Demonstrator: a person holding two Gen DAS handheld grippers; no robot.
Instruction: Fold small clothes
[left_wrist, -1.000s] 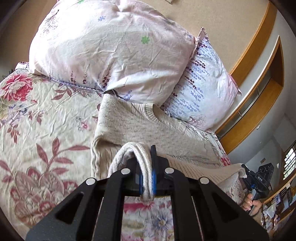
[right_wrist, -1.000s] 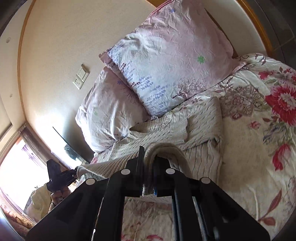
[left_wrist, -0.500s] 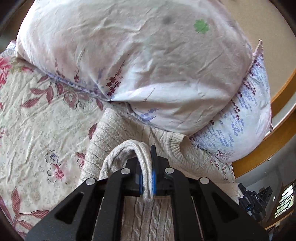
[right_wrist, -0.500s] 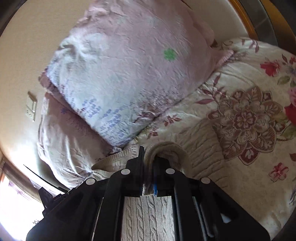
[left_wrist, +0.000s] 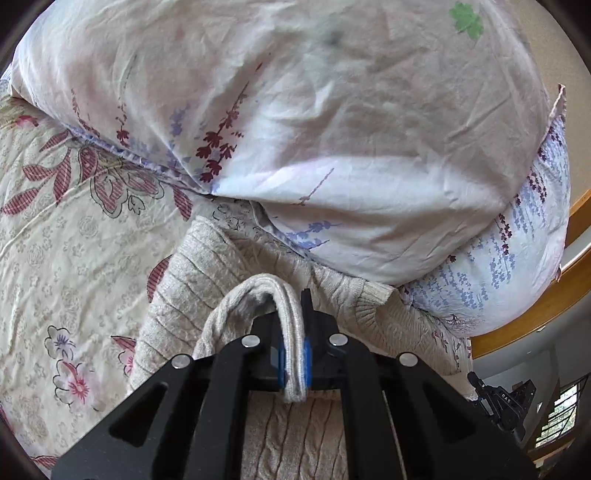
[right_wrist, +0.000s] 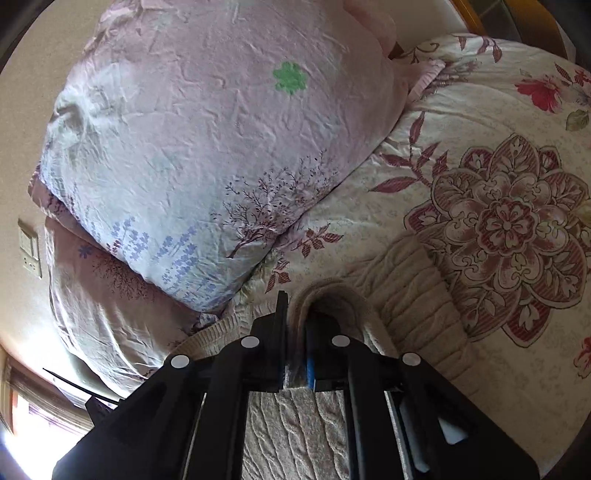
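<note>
Beige cable-knit sweater (left_wrist: 295, 435) lying doubled under me, I am pinching its hem with left gripper (left_wrist: 294, 363), right gripper (right_wrist: 295, 363) gripping while its jaws are easing apart.

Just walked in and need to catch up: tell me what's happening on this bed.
A person is folding a beige knit sweater on the floral bedspread, one tool in each hand. The left tool is clamped on a fold of the hem. The right tool has hem between its pads too, but is starting to open. The sweater's neck end lies against the pillows.
</note>
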